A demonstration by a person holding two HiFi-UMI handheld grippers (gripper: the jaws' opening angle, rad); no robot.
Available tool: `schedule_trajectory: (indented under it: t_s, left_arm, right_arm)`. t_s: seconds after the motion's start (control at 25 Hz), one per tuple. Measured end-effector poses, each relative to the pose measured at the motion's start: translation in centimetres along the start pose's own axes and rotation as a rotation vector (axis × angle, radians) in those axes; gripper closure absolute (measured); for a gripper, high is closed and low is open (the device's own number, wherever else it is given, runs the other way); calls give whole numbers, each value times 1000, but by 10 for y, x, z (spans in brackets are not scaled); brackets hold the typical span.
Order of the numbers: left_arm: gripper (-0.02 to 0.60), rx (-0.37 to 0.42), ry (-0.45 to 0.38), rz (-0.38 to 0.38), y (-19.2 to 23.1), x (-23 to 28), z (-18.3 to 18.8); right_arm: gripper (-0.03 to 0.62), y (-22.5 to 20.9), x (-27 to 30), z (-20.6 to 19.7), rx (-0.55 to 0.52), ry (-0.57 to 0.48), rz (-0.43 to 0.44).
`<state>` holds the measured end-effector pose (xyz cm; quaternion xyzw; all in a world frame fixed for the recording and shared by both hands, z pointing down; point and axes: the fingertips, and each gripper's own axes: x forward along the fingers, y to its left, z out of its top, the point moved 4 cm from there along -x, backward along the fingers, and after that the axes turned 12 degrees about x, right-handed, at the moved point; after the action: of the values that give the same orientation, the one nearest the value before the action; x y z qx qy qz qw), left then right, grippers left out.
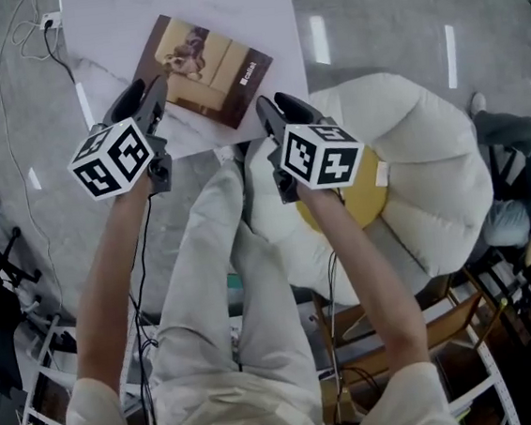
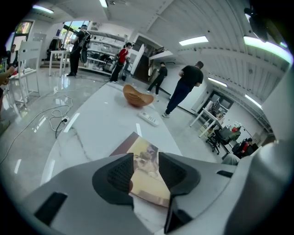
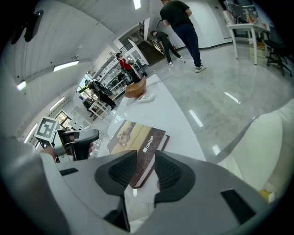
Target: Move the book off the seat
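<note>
The book (image 1: 203, 67), brown with a tan cover picture, lies flat on the white table (image 1: 254, 10), near its front edge. My left gripper (image 1: 153, 98) hovers above the book's near left corner, and my right gripper (image 1: 277, 113) is above its near right corner. In the left gripper view the book (image 2: 145, 149) shows through the gap of the left gripper (image 2: 146, 164), whose jaws stand apart and touch nothing. The right gripper (image 3: 146, 166) is likewise open over the book (image 3: 133, 135). The white cushioned seat (image 1: 422, 171) sits to the right, with no book on it.
A yellow cushion (image 1: 370, 198) lies on the seat. A wooden bowl (image 2: 137, 97) and a remote (image 2: 149, 119) rest farther along the table. Cables (image 1: 31, 43) trail on the floor at left. A wooden chair (image 1: 429, 331) stands near my right leg; people stand beyond.
</note>
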<state>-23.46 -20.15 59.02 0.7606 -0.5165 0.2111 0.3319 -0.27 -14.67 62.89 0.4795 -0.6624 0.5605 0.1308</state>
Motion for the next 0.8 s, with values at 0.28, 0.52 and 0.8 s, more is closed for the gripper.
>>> schedule_trajectory:
  t_s: [0.28, 0.52, 0.8]
  left_arm:
    - [515, -21, 96, 6, -36, -54, -4]
    - [569, -23, 92, 2, -65, -111, 23]
    - [571, -20, 62, -30, -93, -166, 51]
  right_arm:
    - [540, 27, -48, 5, -26, -19, -37]
    - [548, 70, -94, 18, -95, -17, -32]
    - [553, 123, -147, 35, -153, -50, -33]
